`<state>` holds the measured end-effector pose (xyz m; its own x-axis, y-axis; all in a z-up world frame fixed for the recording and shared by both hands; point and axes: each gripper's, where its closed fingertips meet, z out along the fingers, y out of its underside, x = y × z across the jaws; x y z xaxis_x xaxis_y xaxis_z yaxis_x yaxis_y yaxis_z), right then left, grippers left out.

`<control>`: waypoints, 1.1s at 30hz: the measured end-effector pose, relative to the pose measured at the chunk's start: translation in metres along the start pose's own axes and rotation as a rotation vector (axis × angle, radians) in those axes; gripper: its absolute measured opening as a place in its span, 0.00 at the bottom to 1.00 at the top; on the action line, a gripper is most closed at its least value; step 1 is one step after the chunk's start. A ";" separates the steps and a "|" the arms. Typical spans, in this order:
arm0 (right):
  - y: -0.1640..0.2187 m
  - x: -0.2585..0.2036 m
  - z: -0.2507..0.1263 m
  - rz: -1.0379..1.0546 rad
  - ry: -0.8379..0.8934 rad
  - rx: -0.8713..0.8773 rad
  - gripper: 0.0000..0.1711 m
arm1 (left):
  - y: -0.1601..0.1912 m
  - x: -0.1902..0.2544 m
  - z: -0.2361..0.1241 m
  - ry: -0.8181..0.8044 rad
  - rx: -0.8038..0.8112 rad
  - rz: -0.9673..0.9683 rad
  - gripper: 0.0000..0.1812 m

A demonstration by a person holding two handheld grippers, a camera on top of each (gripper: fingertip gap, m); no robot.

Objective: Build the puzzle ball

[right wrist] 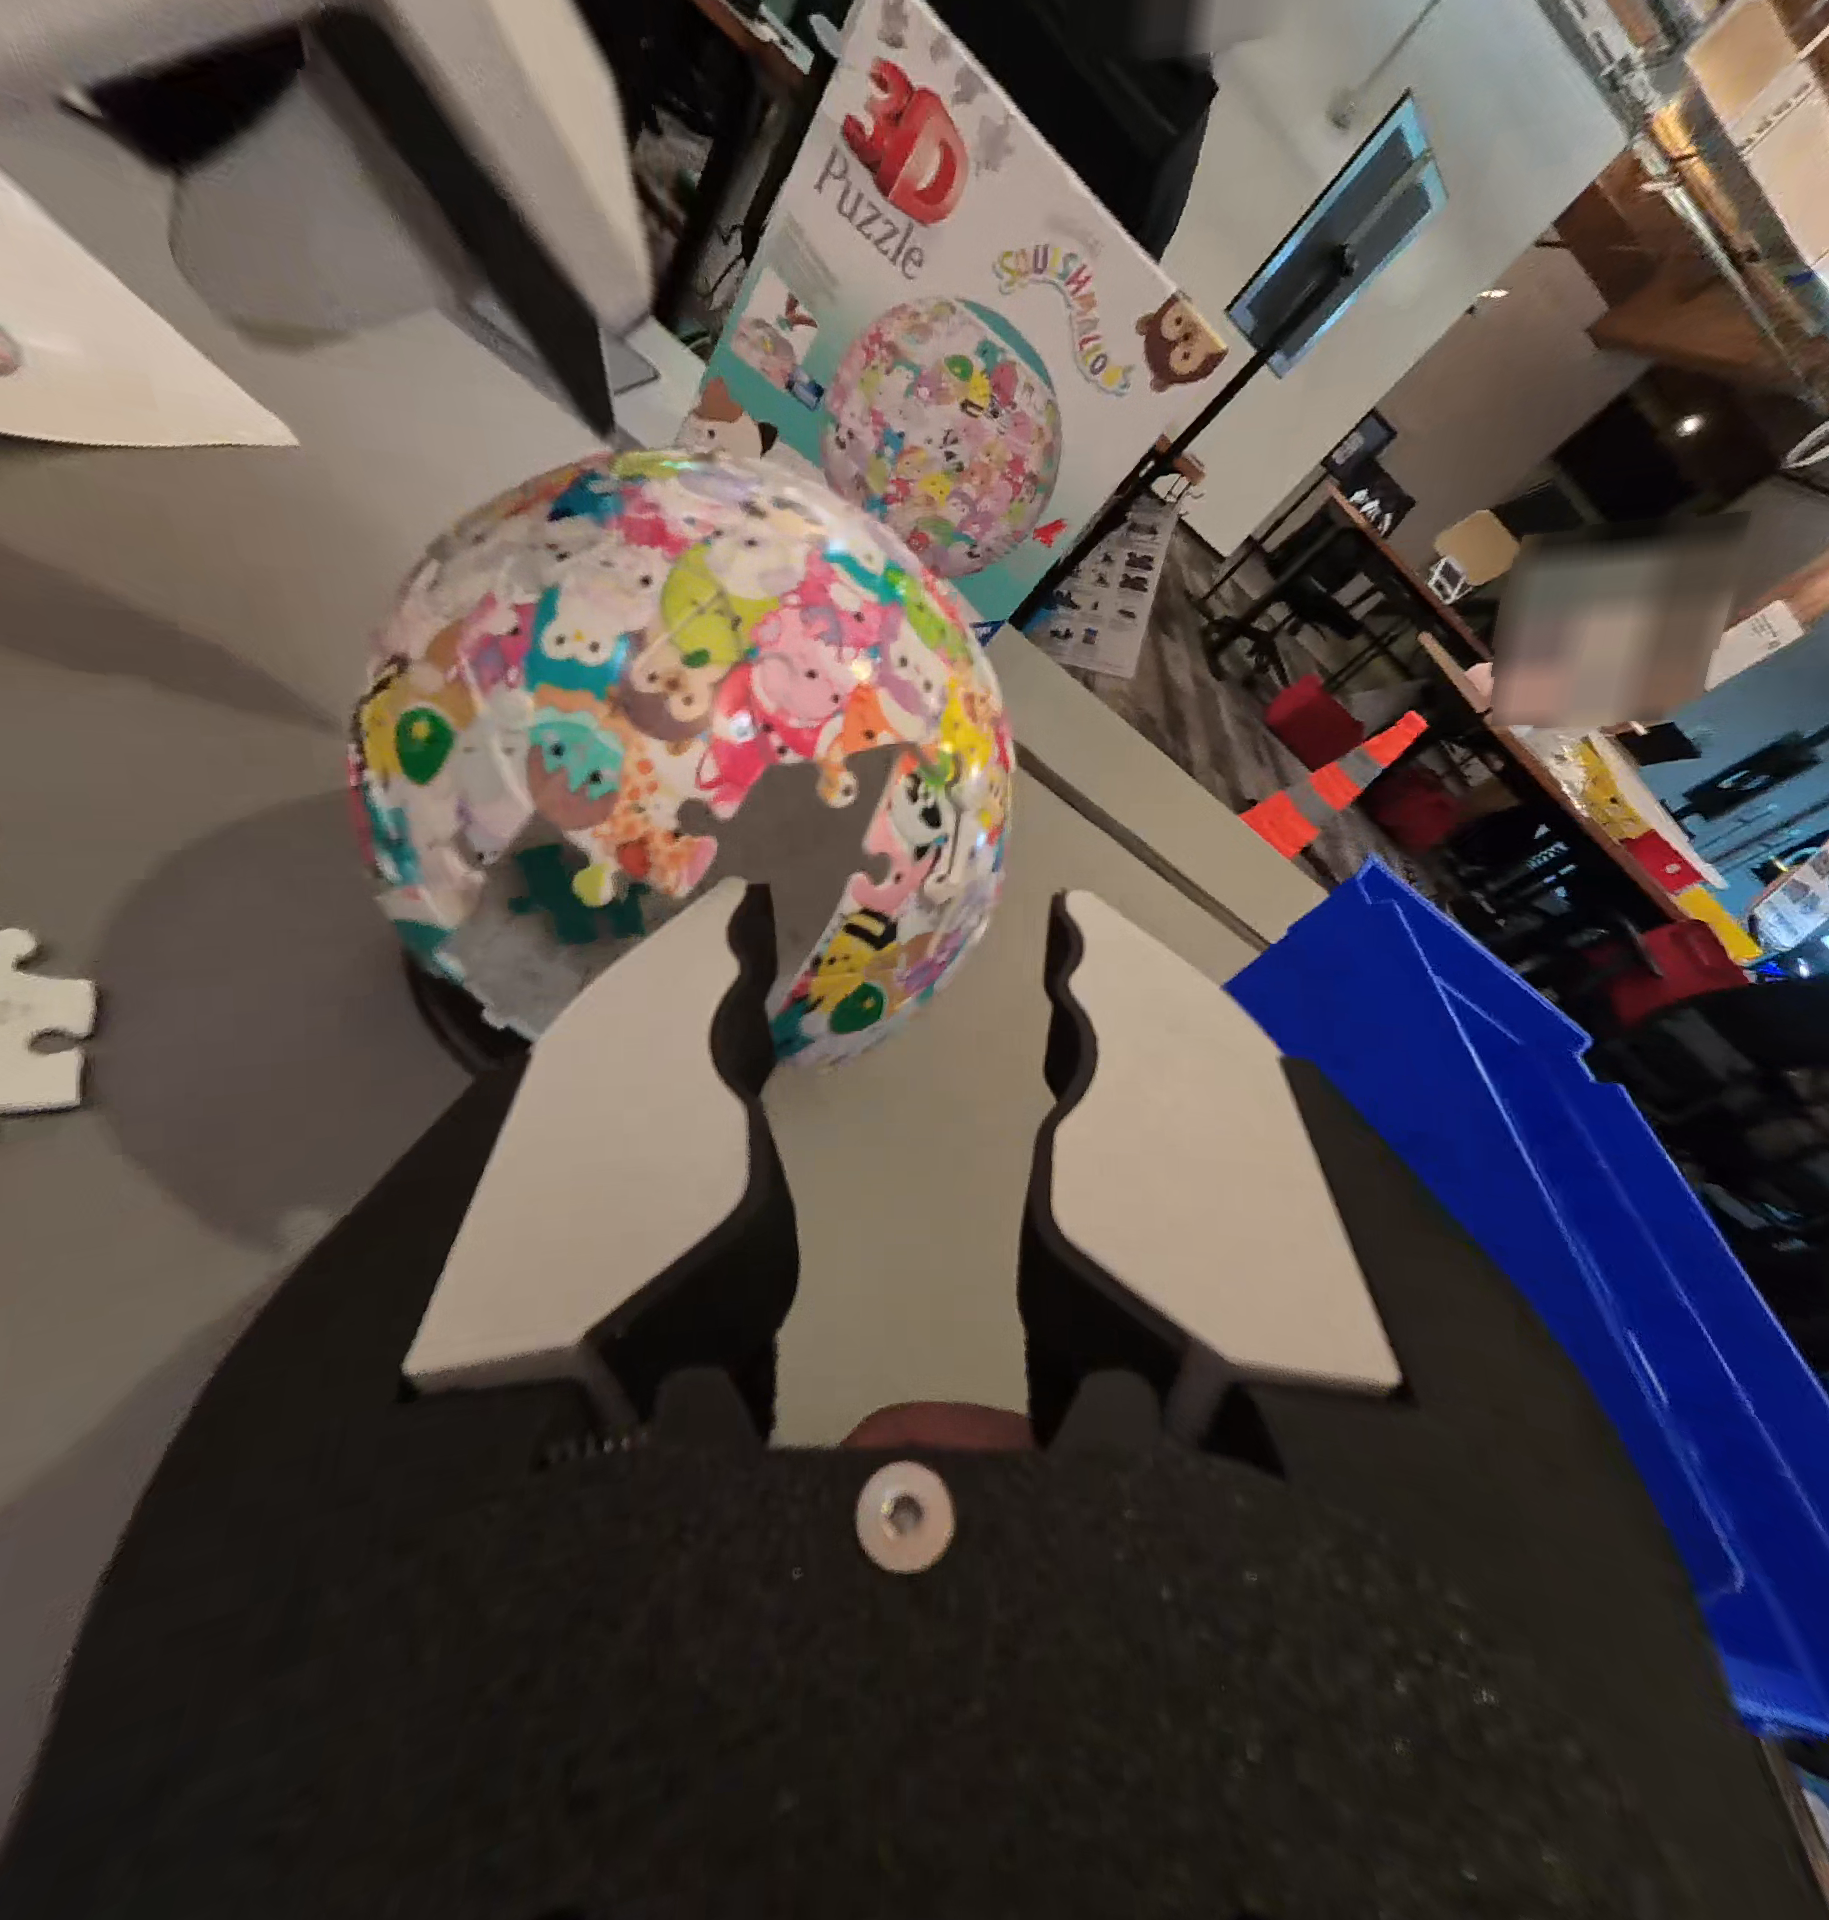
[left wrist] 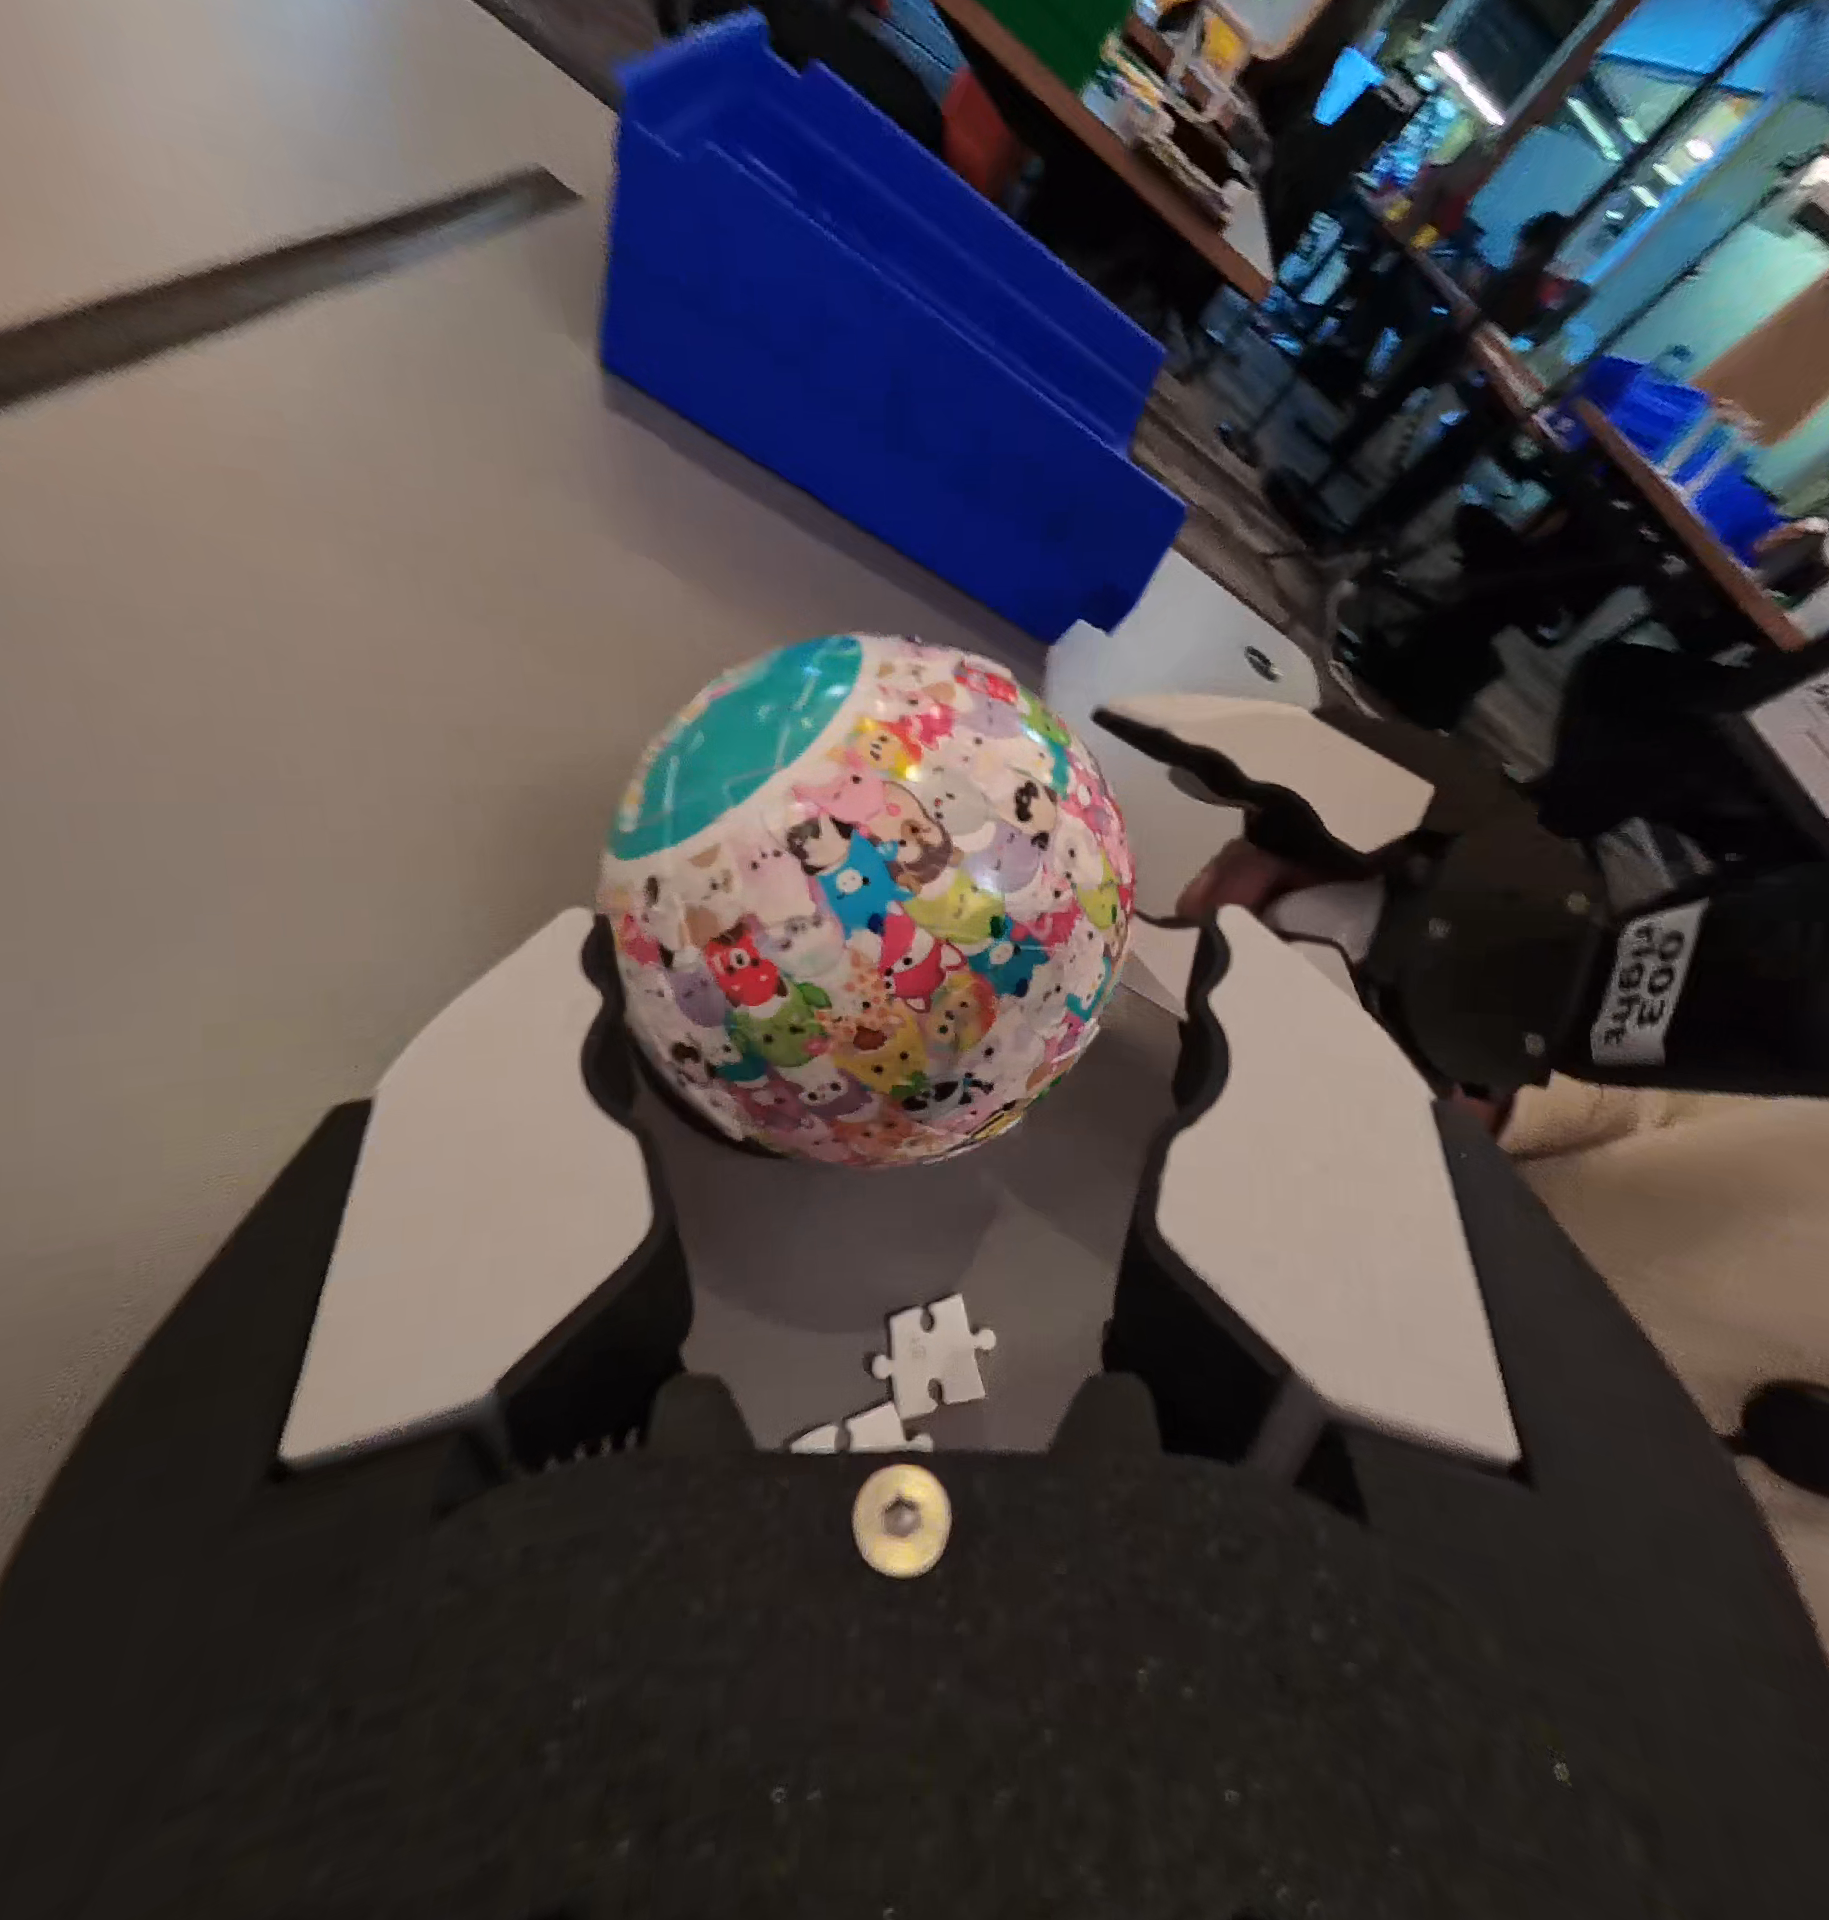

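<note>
The puzzle ball (left wrist: 868, 904), covered in colourful cartoon animals with a teal cap, stands on the table between my left gripper's (left wrist: 902, 930) wide-open fingers. It touches the left finger (left wrist: 494, 1122) and stands apart from the right one. In the right wrist view the ball (right wrist: 671, 665) shows a jagged gap (right wrist: 785, 831) where pieces are absent. My right gripper (right wrist: 902, 902) is open and empty, its left fingertip in front of that gap. It also shows in the left wrist view (left wrist: 1149, 821), just right of the ball. Loose white pieces (left wrist: 936, 1356) lie face down on the table.
A blue bin (left wrist: 848, 343) stands behind the ball near the table's edge and shows in the right wrist view (right wrist: 1564, 1299). The puzzle box (right wrist: 941, 343) stands upright behind the ball. More face-down pieces (right wrist: 6, 1029) and a paper sheet (right wrist: 89, 343) lie to the left. My hands' fingertips stand some 9 cm from each other.
</note>
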<state>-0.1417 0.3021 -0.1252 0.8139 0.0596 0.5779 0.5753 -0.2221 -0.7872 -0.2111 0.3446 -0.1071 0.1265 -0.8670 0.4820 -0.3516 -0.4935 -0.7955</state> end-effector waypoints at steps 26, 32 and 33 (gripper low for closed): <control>0.000 0.023 0.012 -0.017 0.003 0.013 0.14 | 0.017 0.001 0.018 0.043 -0.049 0.029 0.51; 0.001 0.020 0.012 -0.018 -0.011 0.017 0.15 | 0.019 0.000 0.013 0.031 -0.009 0.008 0.46; 0.002 0.017 0.012 -0.008 -0.028 0.018 0.16 | 0.019 0.000 0.012 0.031 -0.007 0.002 0.46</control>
<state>-0.1255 0.3143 -0.1191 0.8109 0.0883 0.5785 0.5832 -0.2043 -0.7862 -0.2065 0.3346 -0.1269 0.0974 -0.8654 0.4915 -0.3581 -0.4913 -0.7940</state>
